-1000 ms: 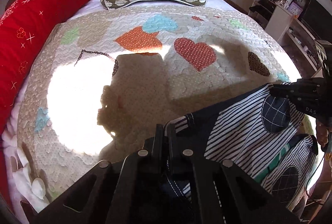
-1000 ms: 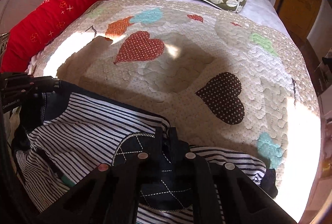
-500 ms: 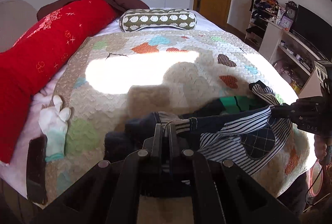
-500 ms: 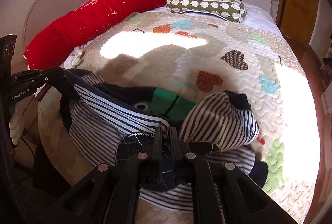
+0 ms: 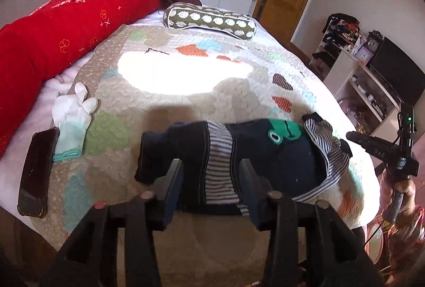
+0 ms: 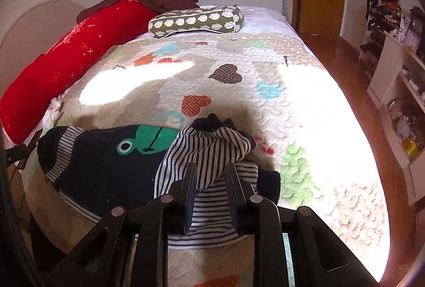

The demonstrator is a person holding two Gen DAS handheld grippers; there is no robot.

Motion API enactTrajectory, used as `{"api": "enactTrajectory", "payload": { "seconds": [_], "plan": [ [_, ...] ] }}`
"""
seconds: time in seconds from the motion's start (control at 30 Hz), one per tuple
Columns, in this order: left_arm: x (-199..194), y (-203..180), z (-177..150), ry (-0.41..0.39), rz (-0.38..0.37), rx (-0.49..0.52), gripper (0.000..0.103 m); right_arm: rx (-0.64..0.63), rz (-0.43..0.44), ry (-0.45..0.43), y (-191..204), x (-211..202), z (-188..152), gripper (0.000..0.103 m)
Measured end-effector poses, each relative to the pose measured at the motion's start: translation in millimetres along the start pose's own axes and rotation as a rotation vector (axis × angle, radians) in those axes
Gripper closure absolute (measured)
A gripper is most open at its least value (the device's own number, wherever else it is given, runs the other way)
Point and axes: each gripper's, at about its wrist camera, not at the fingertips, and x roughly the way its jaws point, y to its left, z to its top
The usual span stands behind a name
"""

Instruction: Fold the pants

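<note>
The small navy pants [image 5: 276, 162] with striped panels and a green frog patch lie crumpled on the near edge of the quilted bed [image 5: 186, 98]. My left gripper [image 5: 209, 175] is open, its fingers either side of the striped waist part, not clamping it. In the right wrist view the pants [image 6: 106, 162] lie left and centre, with a bunched striped leg [image 6: 209, 151] in front. My right gripper [image 6: 211, 178] is open around that striped cloth. The right gripper also shows in the left wrist view [image 5: 372, 142], held off the bed's right edge.
A white glove [image 5: 73, 117] and a dark phone [image 5: 37, 170] lie at the bed's left edge. A red bolster [image 5: 61, 32] runs along the left, a green patterned pillow [image 5: 209, 20] at the head. Shelves [image 6: 393, 80] stand to the right.
Both grippers were shut on the pants and held them stretched; they have opened and let go. The pants dropped in a heap on the near edge, and both grippers pulled back.
</note>
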Motion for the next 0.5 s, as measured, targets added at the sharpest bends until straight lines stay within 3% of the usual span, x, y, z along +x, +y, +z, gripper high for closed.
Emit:
{"api": "enactTrajectory", "payload": {
  "seconds": [0.03, 0.07, 0.2, 0.23, 0.27, 0.3, 0.37, 0.5],
  "plan": [
    [7, -4, 5, -0.013, 0.037, -0.002, 0.047, -0.001, -0.008, 0.003, 7, 9, 6, 0.049],
    [17, -8, 8, -0.017, 0.072, 0.010, 0.047, -0.003, -0.017, 0.012, 15, 21, 11, 0.042],
    [70, -16, -3, 0.061, 0.289, 0.090, 0.047, -0.090, -0.131, 0.088, 52, 75, 23, 0.044],
    [79, -16, -10, 0.083, 0.309, 0.103, 0.047, -0.109, -0.175, 0.114, 55, 88, 23, 0.055],
    [85, -14, -17, 0.099, 0.329, 0.108, 0.047, -0.092, -0.183, 0.141, 51, 96, 21, 0.099],
    [88, -11, -23, 0.106, 0.340, 0.105, 0.047, -0.034, -0.150, 0.163, 41, 98, 19, 0.100],
    [85, -6, -29, 0.097, 0.329, 0.097, 0.047, 0.072, -0.059, 0.121, 22, 80, 14, 0.100],
    [80, 8, -27, 0.100, 0.282, 0.059, 0.045, 0.192, 0.023, 0.027, -15, 27, -10, 0.100]
  ]
}}
